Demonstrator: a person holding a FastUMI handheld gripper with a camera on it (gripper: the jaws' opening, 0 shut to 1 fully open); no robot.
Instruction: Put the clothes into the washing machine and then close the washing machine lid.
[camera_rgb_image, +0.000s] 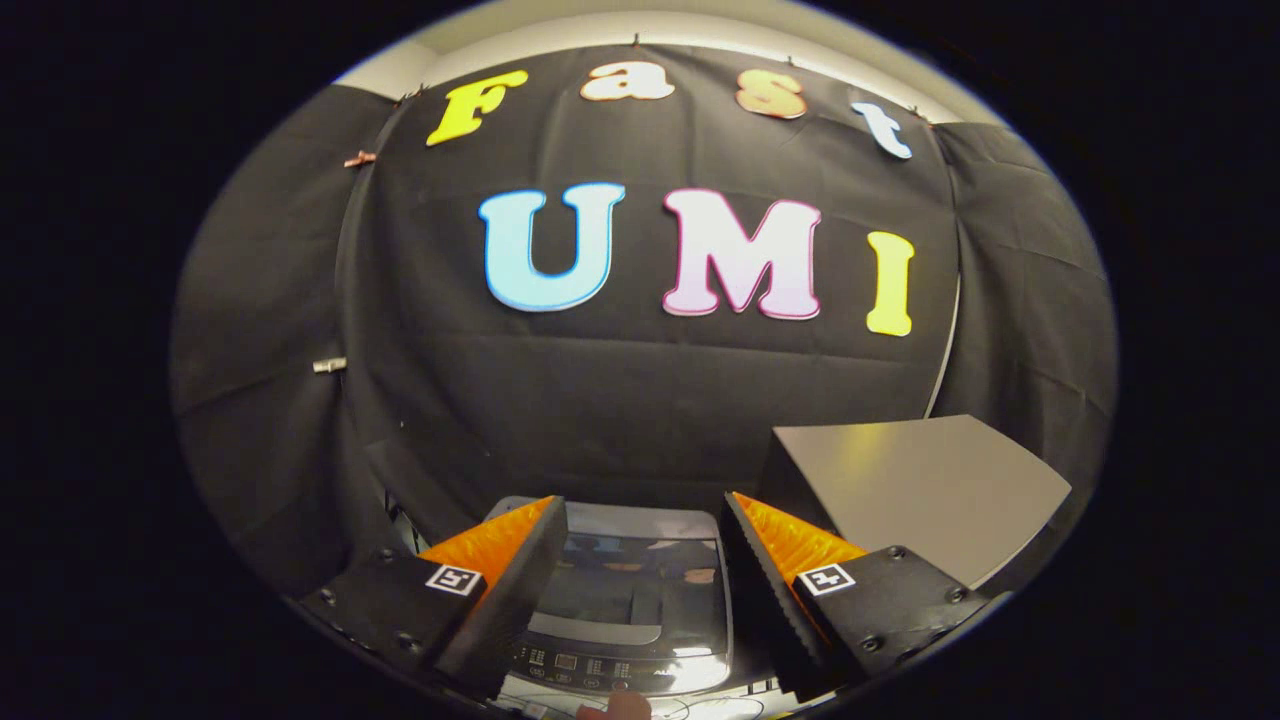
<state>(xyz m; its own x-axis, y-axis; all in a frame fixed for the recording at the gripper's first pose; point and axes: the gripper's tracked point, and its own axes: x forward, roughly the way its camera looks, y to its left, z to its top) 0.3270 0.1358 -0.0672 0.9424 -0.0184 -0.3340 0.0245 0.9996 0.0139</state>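
The tool is held wide open, and nothing is gripped between its fingers. It is pointed level toward the booth's black wall, while the washer sits below and just ahead, seen through the gap between the two fingers.

The washer's lid appears to lie flat and closed; its glossy dark panel reflects the surroundings, and a strip of controls runs along the near edge. Whether clothes are already inside cannot be told through the lid. No clothes are made out near the fingers.

A grey box stands beside the washer, beyond the right finger and partly behind it. A small rounded pinkish shape, perhaps a fingertip, is seen just below the controls; what it is cannot be settled.

The relation that matters is vertical: the washer lies beneath the tool's line of sight, centred between the fingers, its lid running away from the tool toward the wall. If the lid is to be touched, the tool would most likely have to be tipped downward and lowered, with the right finger kept clear of the grey box. How far the task has come is judged uncertain, since a lid lying shut fits either its beginning or its end.
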